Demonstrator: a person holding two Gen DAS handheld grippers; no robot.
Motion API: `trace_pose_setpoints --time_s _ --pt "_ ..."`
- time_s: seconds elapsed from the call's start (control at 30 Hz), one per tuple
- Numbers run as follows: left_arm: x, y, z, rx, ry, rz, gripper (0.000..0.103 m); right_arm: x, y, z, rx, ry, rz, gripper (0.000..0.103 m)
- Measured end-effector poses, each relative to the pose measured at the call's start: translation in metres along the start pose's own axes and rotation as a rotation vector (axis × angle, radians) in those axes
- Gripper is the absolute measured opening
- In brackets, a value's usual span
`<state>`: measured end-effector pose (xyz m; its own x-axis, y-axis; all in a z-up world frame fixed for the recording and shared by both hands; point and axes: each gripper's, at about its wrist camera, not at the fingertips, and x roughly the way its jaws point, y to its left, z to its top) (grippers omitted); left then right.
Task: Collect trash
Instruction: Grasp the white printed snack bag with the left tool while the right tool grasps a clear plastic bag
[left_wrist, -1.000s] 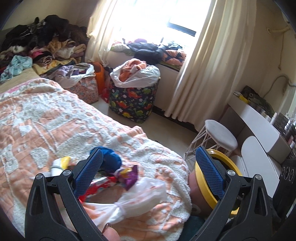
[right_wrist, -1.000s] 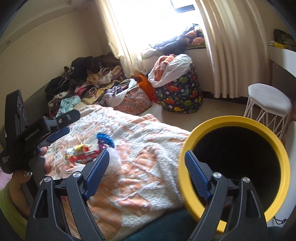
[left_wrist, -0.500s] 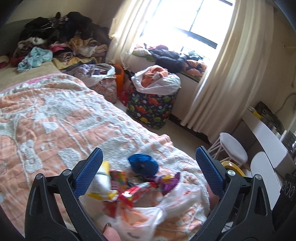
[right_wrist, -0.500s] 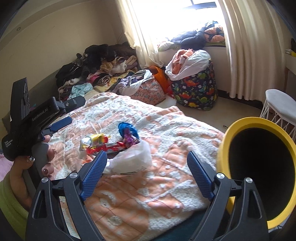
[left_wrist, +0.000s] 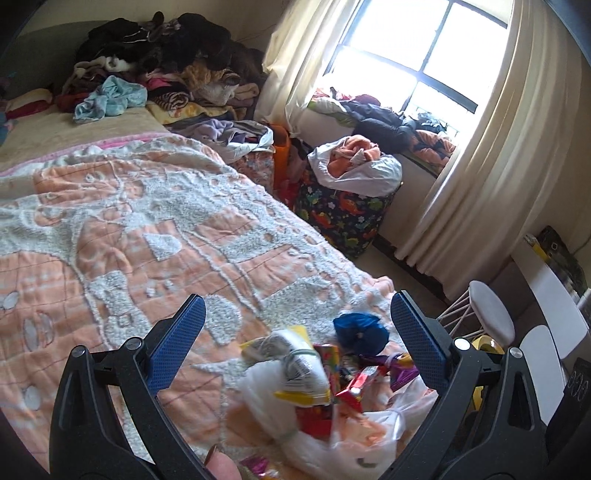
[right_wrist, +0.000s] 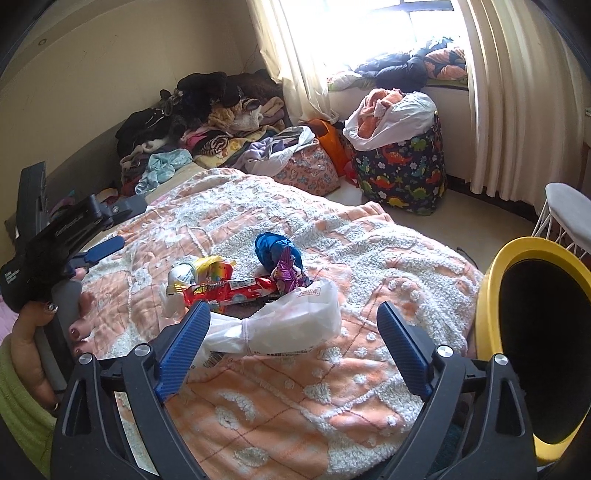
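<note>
A heap of trash lies on the orange and white bedspread (right_wrist: 258, 206): a knotted white plastic bag (right_wrist: 291, 325), a red candy wrapper (right_wrist: 229, 290), a blue crumpled wrapper (right_wrist: 275, 251), a purple foil piece (right_wrist: 286, 275) and a yellow-white packet (right_wrist: 199, 271). My right gripper (right_wrist: 291, 308) hovers just short of the bag. Its jaws are opening; the bag shows in the gap, untouched by the pads. My left gripper (left_wrist: 297, 299) is open above the same heap, over the bag (left_wrist: 354, 439) and the blue wrapper (left_wrist: 360, 332). The left gripper (right_wrist: 125, 225) also shows at the left of the right wrist view. A yellow-rimmed bin (right_wrist: 491, 295) stands beside the bed's corner.
A dinosaur-print hamper (right_wrist: 402, 173) stuffed with clothes stands by the curtain (right_wrist: 509, 92). A white stool (right_wrist: 565, 214) is behind the bin. Piled clothes (right_wrist: 199, 122) cover the far end of the bed. A white desk (left_wrist: 550, 295) runs along the right wall.
Both grippers swung left over the bed. The trash now sits between each pair of fingers. The yellow bin slid to the right edge of both views. The right jaws widened slightly.
</note>
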<state>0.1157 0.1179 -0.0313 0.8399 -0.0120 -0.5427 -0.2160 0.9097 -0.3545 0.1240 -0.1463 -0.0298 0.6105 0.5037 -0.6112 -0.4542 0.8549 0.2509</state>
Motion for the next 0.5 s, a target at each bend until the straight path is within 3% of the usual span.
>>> trace_pose_setpoints --time_s 0.1,0.37,0.5 --pt "0.002 0.003 -0.004 0.011 0.038 -0.002 0.084 0.010 -0.001 0.001 0.015 0.017 -0.004 0.089" --pt "0.018 -0.004 -0.022 0.012 0.154 -0.069 0.048 0.037 -0.012 0.000 0.064 0.070 -0.004 0.089" --pt "0.028 -0.011 -0.031 0.015 0.196 -0.095 0.042 0.050 -0.019 -0.001 0.105 0.100 0.017 0.081"
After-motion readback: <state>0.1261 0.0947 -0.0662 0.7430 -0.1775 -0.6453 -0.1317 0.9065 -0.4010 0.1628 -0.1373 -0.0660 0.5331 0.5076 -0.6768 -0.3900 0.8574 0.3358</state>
